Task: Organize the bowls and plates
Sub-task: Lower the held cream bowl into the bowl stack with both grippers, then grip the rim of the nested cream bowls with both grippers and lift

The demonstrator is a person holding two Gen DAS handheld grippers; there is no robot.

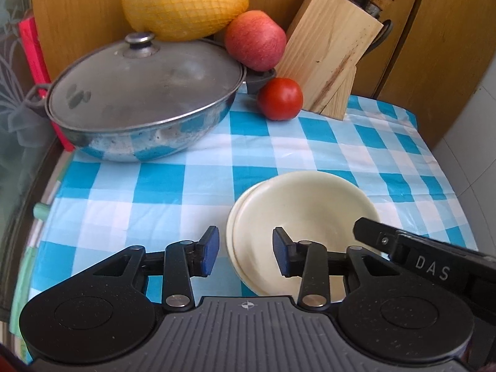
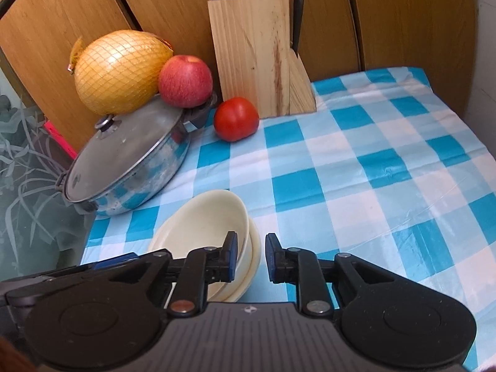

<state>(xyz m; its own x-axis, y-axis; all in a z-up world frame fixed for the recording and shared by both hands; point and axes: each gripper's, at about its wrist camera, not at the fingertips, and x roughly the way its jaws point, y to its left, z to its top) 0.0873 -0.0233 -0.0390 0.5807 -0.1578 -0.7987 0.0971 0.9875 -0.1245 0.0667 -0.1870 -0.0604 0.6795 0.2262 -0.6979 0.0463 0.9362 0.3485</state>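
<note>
In the left wrist view, the left gripper [image 1: 245, 249] stood apart, its jaws straddling the near left rim of the stacked cream bowls [image 1: 305, 214] with a visible gap at each pad, so nothing was gripped. The bowls rested on the blue checked tablecloth [image 1: 161, 192], in front of a lidded pot [image 1: 145, 99], a tomato [image 1: 280, 99], an apple [image 1: 255, 40], a netted pomelo [image 1: 186, 0] and a knife block [image 1: 331, 59]. In the right wrist view, the right gripper [image 2: 250, 255] stood narrowly apart at the right rim of the bowls [image 2: 210, 217]; its left pad lay inside the rim and its right pad outside, not pressing.
</note>
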